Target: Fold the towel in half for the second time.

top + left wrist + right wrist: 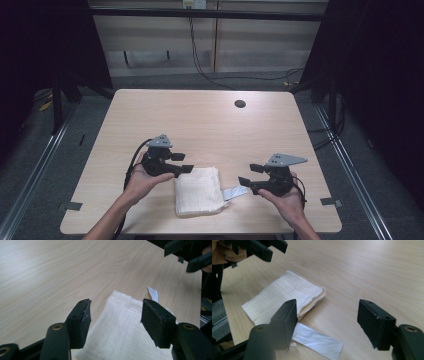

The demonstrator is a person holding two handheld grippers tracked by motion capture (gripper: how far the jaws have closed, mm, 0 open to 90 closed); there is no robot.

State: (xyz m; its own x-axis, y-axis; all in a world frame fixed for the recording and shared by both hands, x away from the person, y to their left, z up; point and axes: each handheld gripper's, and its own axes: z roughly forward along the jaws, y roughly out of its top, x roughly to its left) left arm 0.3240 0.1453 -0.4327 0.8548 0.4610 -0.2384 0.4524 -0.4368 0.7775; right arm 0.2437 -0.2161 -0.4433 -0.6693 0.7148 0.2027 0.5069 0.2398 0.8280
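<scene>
Looking close to finished — folded cloth lying flat and squared near the front edge of the counter, its white label sticking out on the right side. Little left to do, by the look of it, beyond perhaps a final tidy. Left hand-held gripper hovering just above the cloth's left corner, jaws standing apart, nothing between them. Right hand-held gripper hanging just beside the label — jaws spread wide, gripping nothing. Both held in upturned palms, pointing inward toward each other across the cloth, clear of the fabric.
</scene>
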